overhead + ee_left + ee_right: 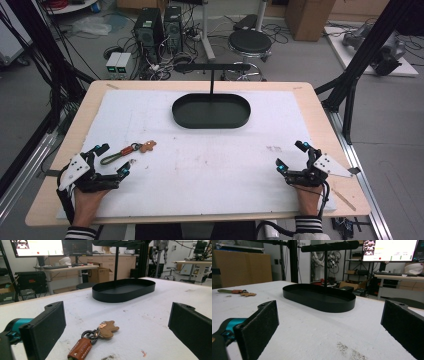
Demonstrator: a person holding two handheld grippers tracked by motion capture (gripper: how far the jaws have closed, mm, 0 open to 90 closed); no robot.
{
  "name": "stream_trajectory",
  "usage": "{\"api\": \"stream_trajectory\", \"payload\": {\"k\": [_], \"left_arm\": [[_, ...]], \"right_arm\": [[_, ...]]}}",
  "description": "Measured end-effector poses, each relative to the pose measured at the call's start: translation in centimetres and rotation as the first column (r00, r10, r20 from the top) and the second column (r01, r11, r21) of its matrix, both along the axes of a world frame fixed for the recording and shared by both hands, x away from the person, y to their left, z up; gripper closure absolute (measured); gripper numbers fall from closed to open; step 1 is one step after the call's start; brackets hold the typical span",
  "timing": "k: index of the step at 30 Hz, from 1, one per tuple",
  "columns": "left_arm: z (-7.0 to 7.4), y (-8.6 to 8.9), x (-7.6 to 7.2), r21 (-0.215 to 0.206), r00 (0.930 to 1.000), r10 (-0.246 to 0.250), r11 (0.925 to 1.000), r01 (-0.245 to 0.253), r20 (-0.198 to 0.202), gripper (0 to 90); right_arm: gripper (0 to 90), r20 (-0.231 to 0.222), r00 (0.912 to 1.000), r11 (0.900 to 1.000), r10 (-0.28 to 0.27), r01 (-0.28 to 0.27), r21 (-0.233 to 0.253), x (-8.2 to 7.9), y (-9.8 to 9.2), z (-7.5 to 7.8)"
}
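Observation:
A keychain lies on the white mat at the left, with a green loop, a brown leather tag and a tan bear-shaped charm. My left gripper rests open on the mat just behind it, and the keychain lies between its wide-apart jaws in the left gripper view. My right gripper rests open at the right side of the mat with nothing between its jaws. A black oval tray with an upright T-shaped hanger post stands at the far middle. The keychain lies far off to the left in the right gripper view.
The white mat covers most of the wooden table. The tray is well ahead of both grippers. Black frame posts stand beside the table's right and left edges. A stool and computers stand on the floor beyond.

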State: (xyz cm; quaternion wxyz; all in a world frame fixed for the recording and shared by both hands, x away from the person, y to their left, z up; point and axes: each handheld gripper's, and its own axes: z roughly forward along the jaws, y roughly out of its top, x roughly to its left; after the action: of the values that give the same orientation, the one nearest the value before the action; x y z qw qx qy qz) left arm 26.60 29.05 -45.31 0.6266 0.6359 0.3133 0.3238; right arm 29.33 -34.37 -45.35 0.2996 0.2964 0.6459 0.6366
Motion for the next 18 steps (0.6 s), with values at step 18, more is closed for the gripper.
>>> {"api": "stream_trajectory", "payload": {"k": [18], "left_arm": [[0.00,-0.03,-0.06,0.001,1.0000,0.008,1.0000,-0.008,0.005,1.7]], "right_arm": [[0.4,0.006,1.0000,1.000,-0.005,0.005,-0.009,-0.15,0.16,0.00]]}}
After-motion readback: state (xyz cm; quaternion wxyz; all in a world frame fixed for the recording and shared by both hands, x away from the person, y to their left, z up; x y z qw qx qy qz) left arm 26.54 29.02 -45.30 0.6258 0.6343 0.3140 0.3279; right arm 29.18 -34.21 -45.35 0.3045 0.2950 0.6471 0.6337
